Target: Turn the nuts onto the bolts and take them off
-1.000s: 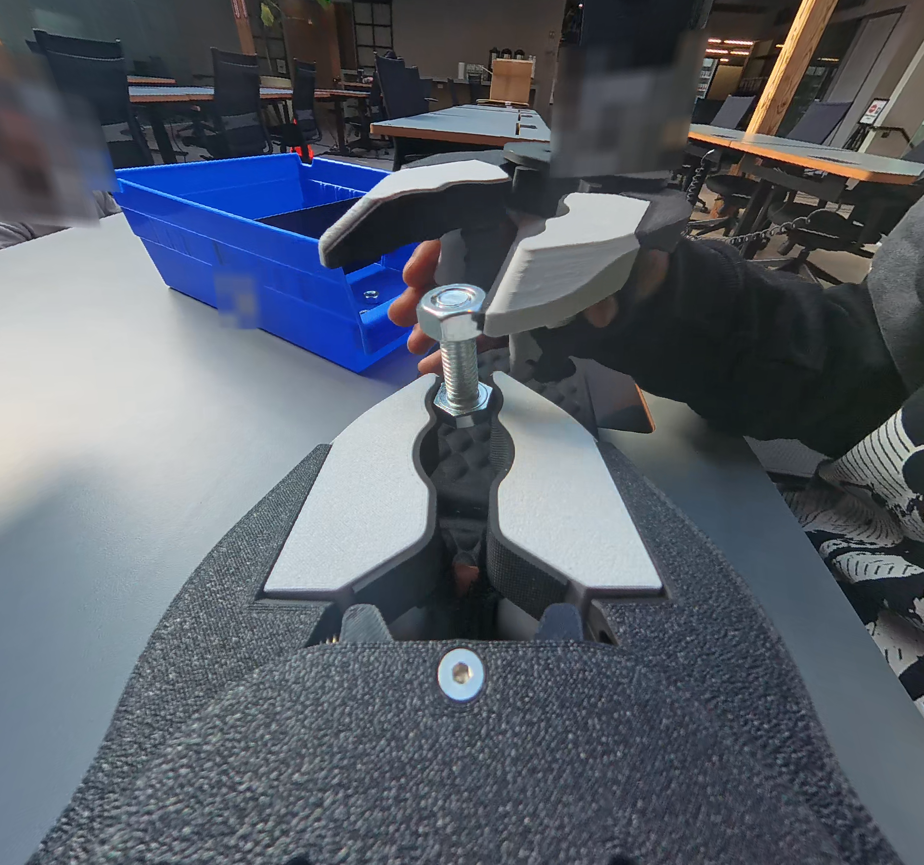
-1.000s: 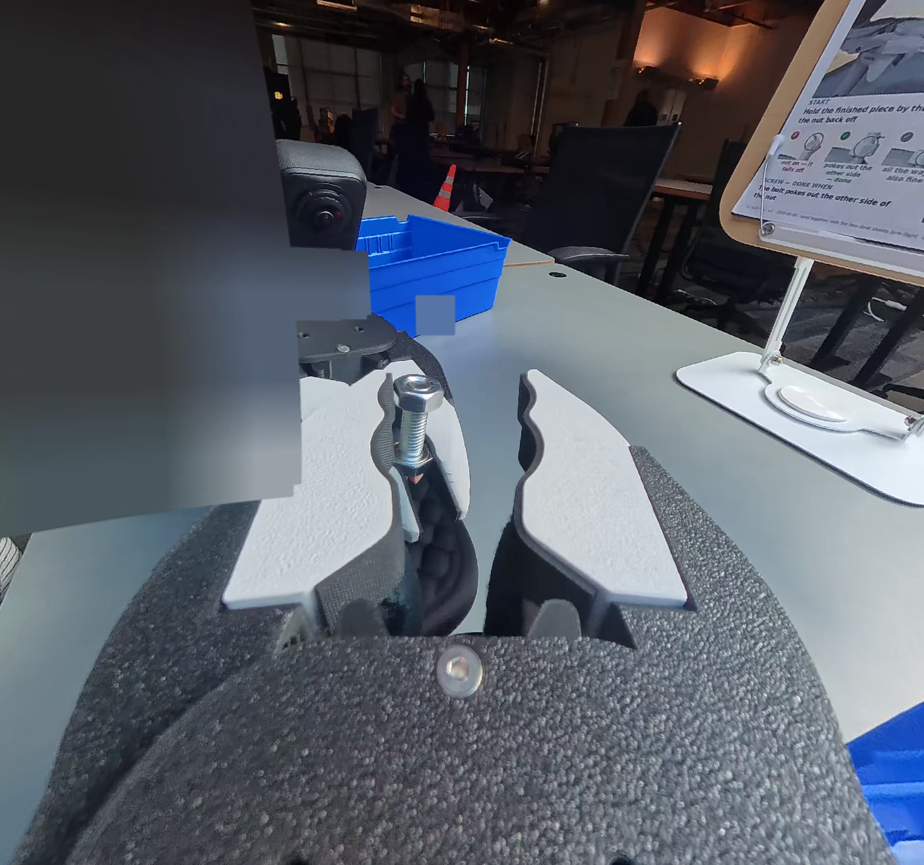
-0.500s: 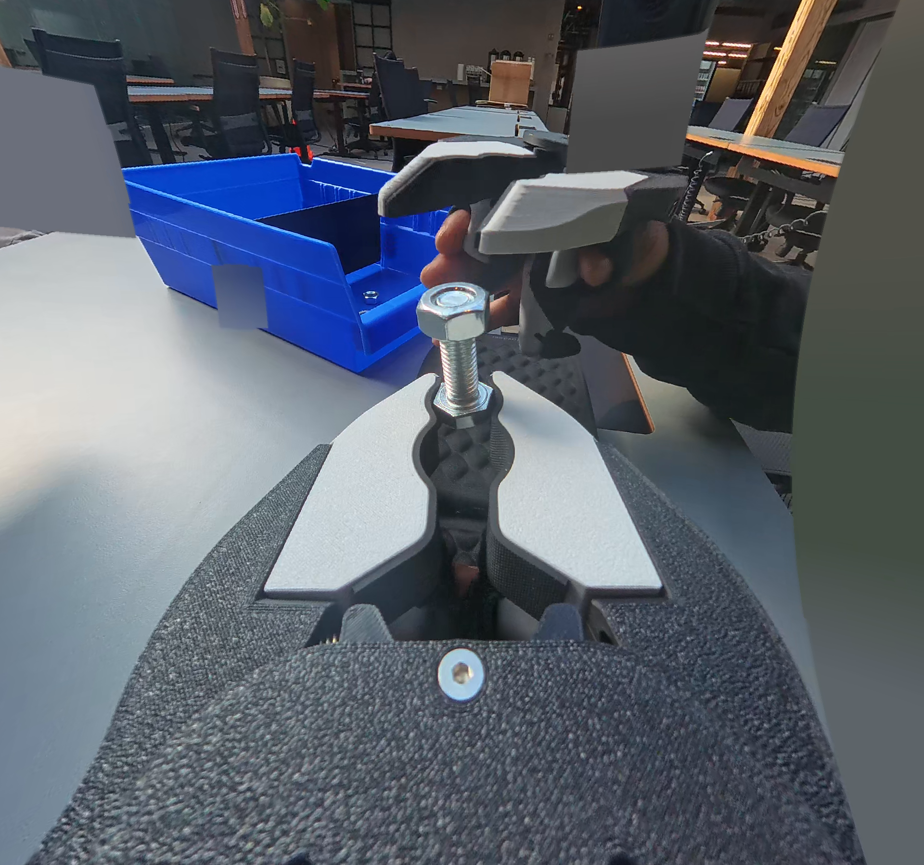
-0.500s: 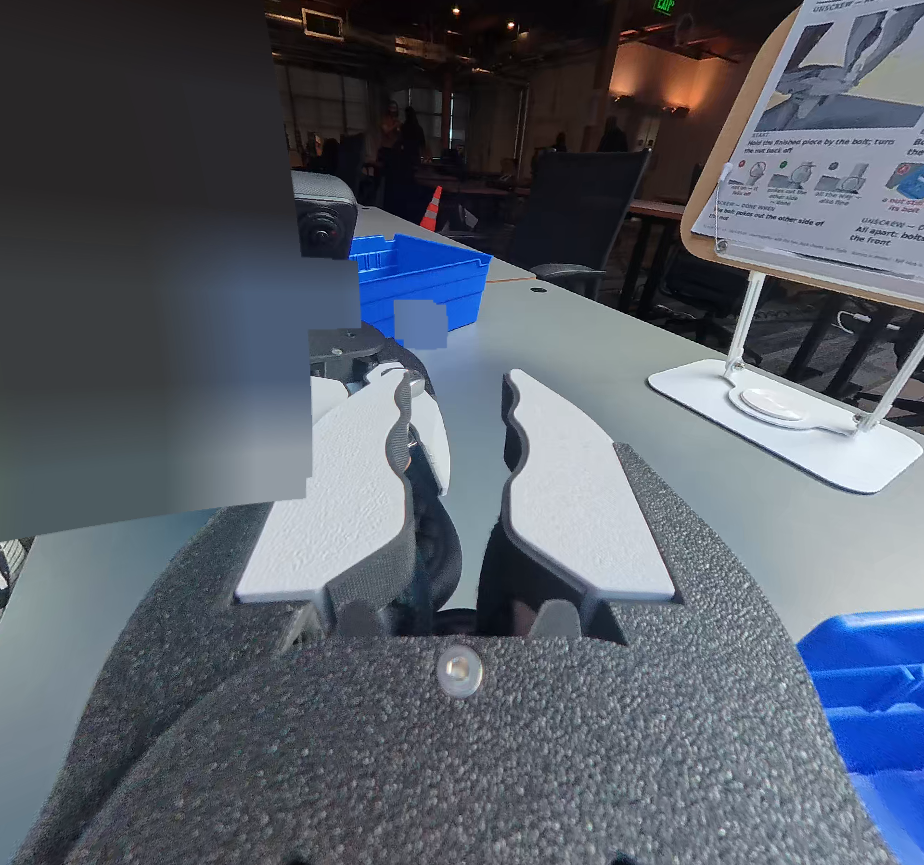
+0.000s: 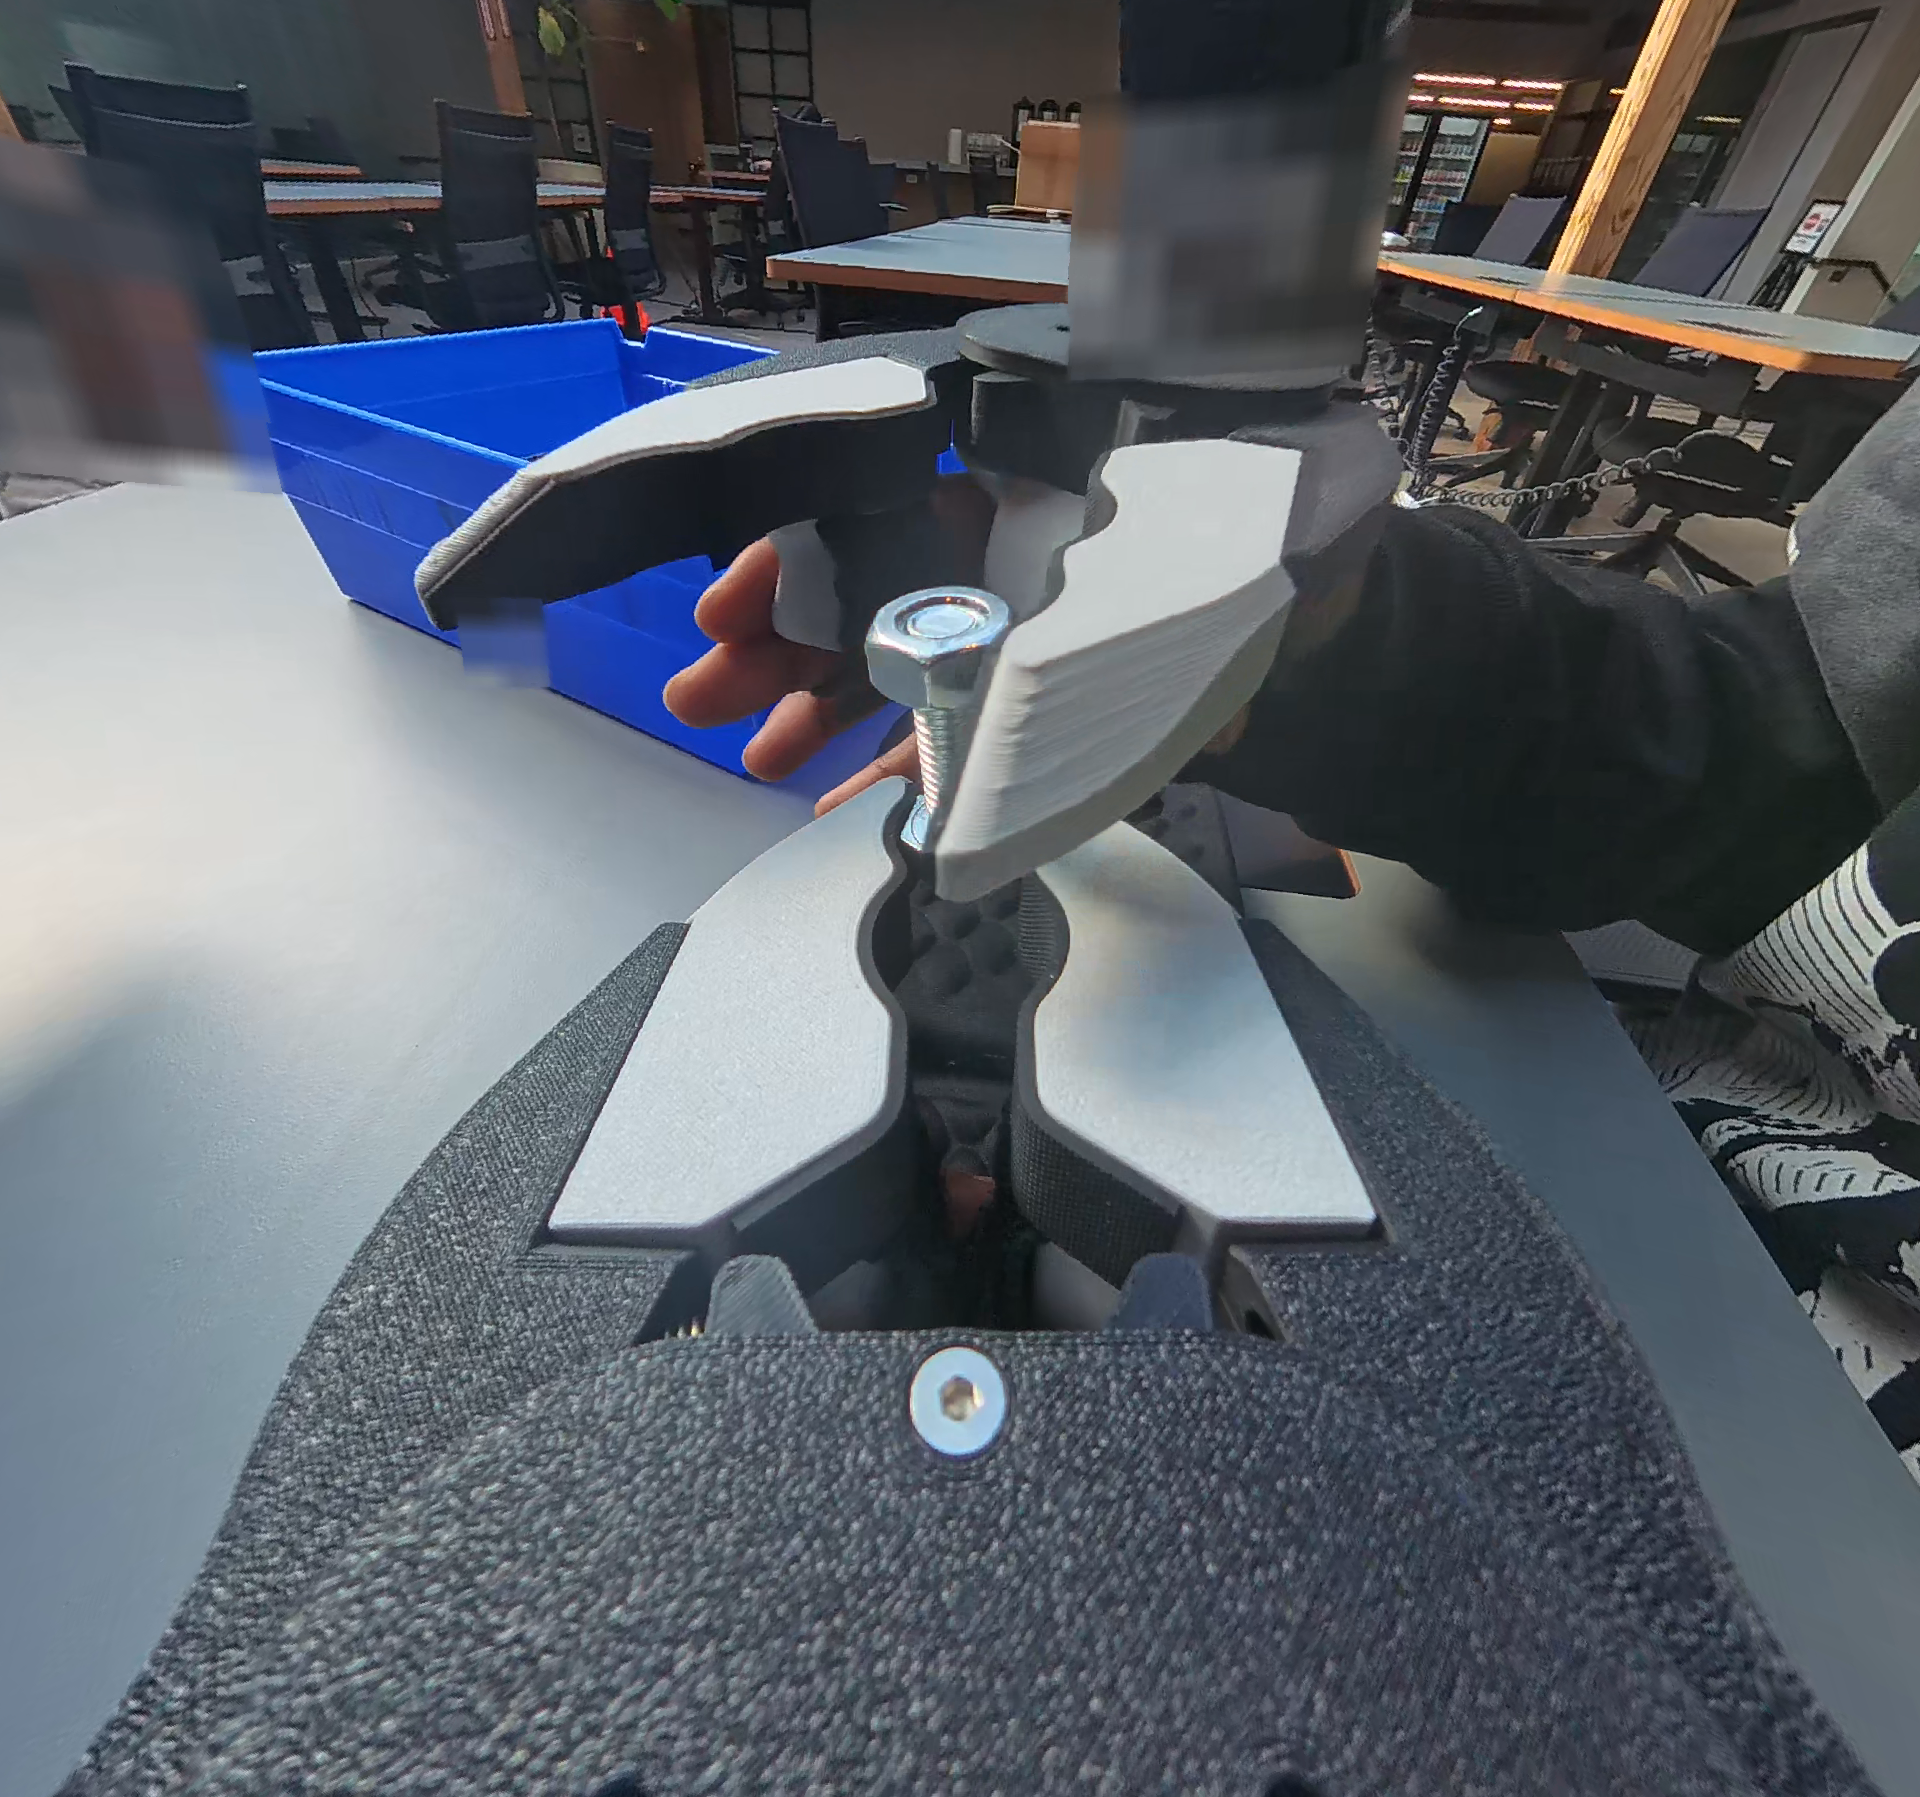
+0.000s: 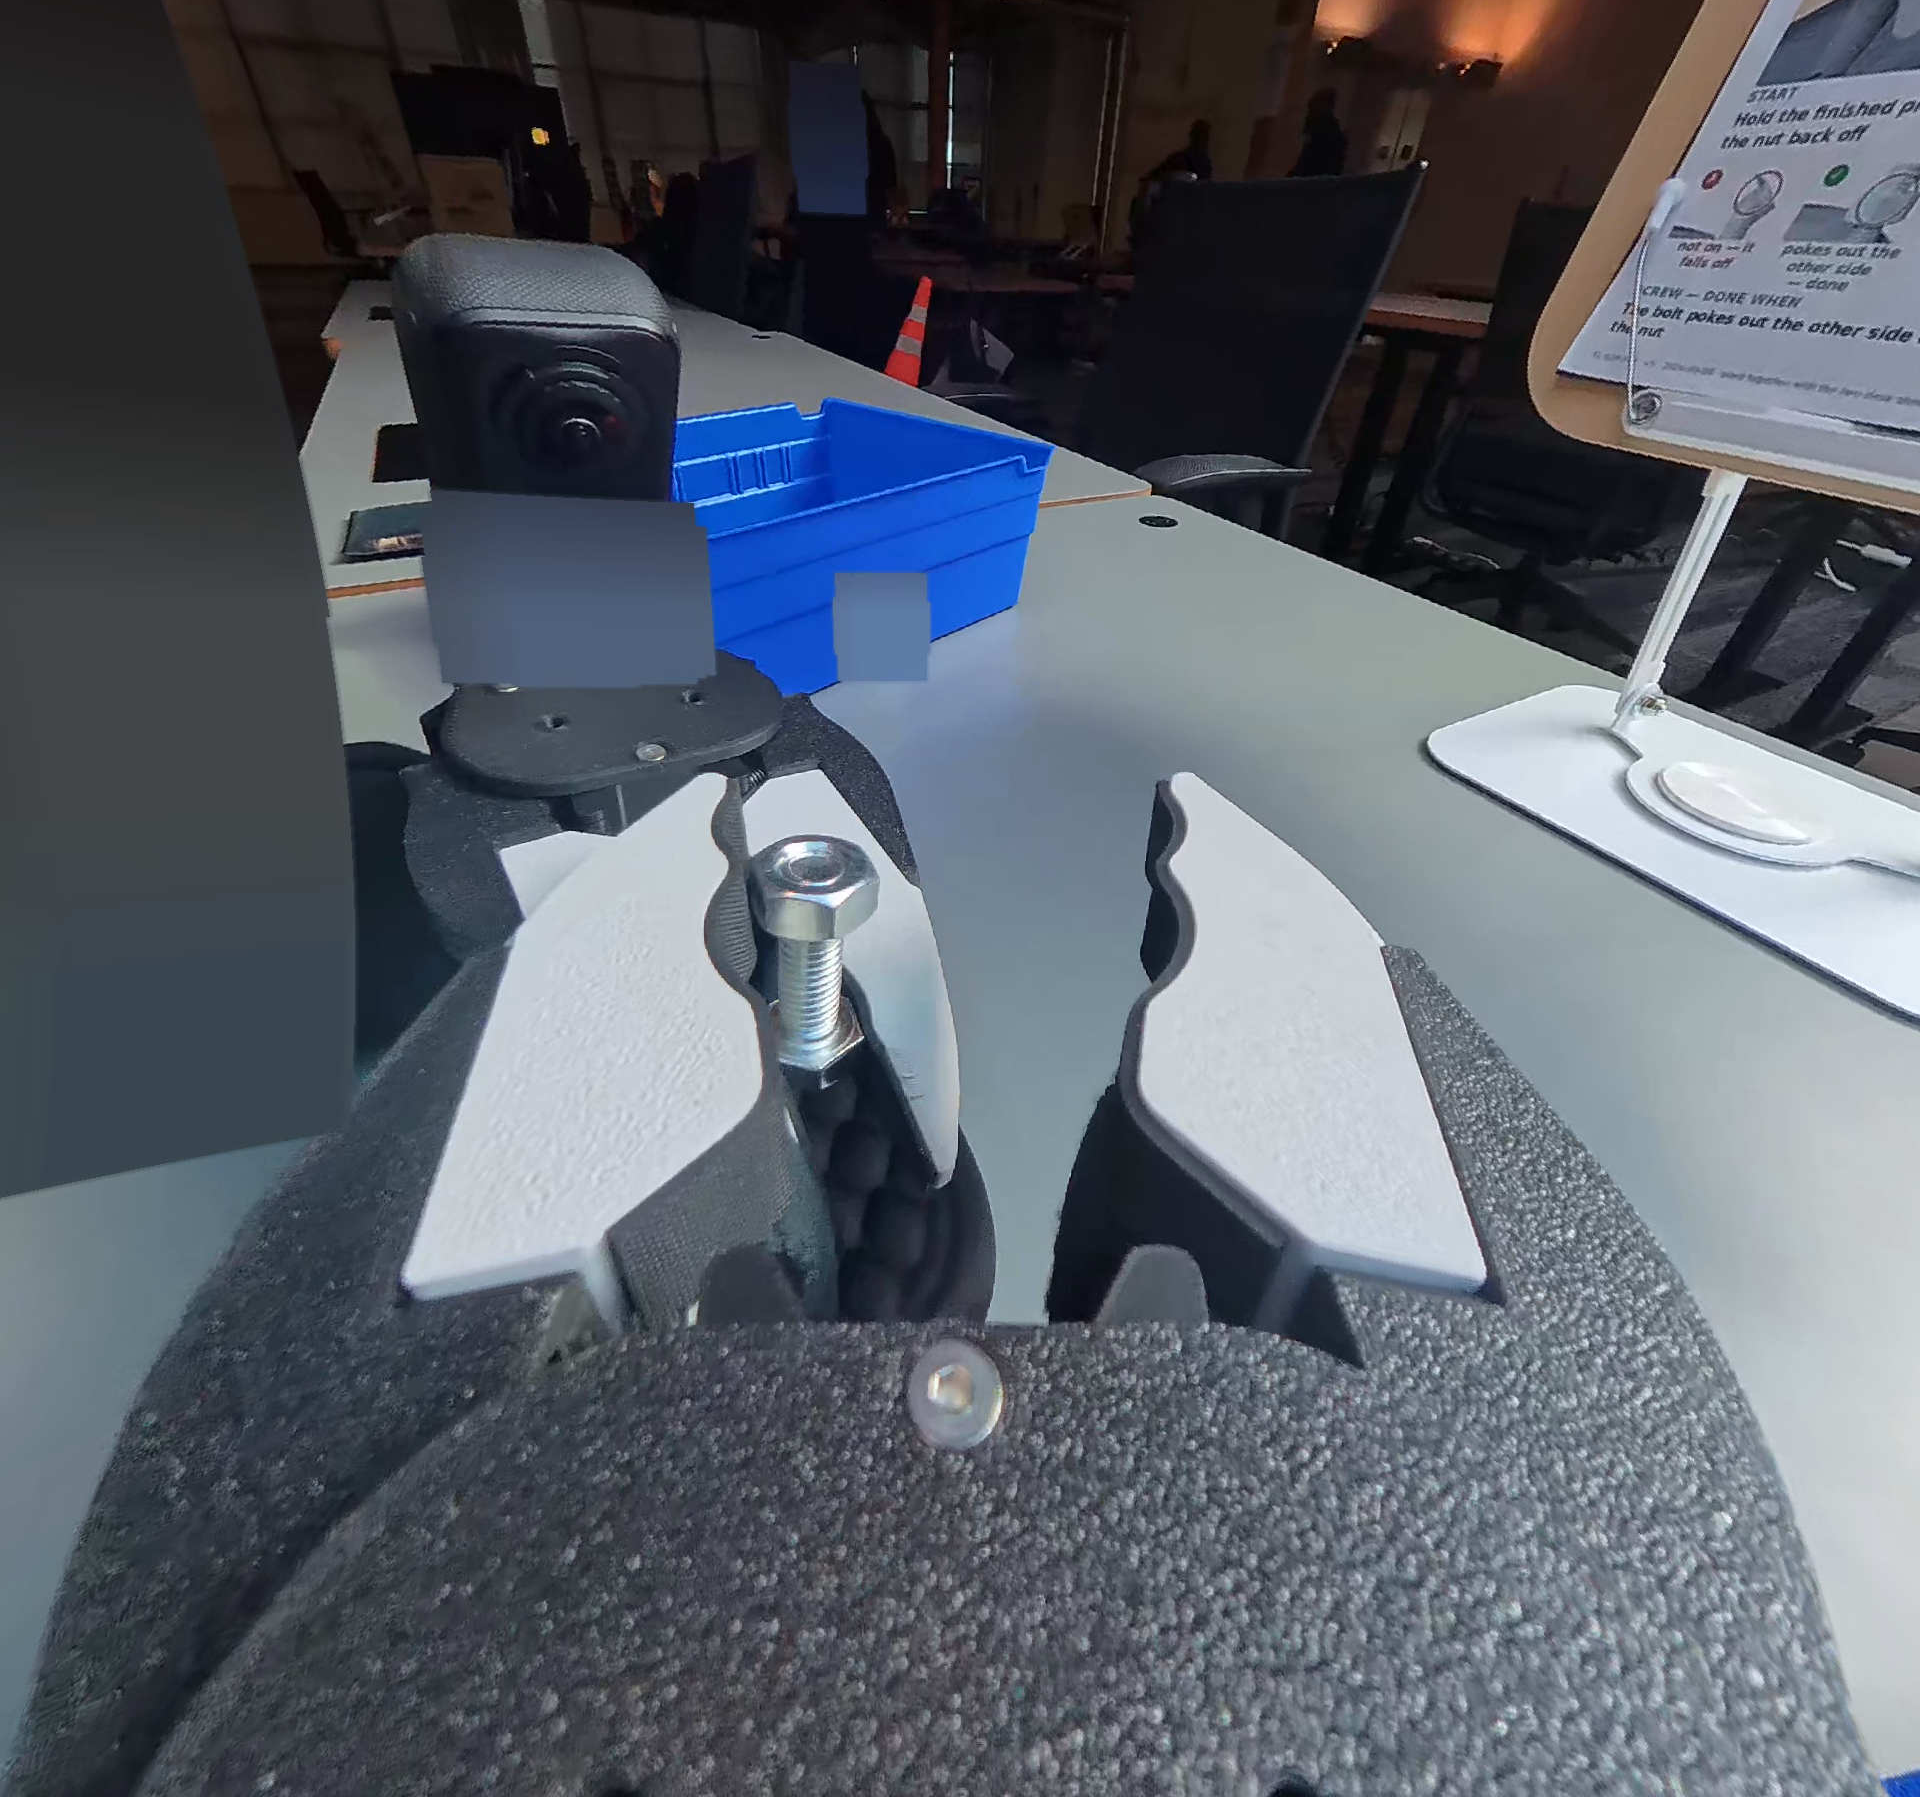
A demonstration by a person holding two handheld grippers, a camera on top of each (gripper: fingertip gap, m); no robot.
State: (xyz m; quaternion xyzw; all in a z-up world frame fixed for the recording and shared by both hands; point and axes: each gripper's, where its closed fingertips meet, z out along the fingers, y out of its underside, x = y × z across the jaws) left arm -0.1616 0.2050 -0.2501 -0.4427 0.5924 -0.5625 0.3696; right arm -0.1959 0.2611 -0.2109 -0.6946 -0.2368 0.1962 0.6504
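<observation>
The left gripper pinches the nut while the spread right gripper straddles the bolt, apparently mid-turning; next, close on the bolt head.

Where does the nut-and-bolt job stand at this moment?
Done: a nut is threaded on the bolt, far from the head. In hand: the left gripper clamps the nut, bolt upright; the right gripper is open around the head. Left: gripping the head and turning; which direction can't be told.
</observation>
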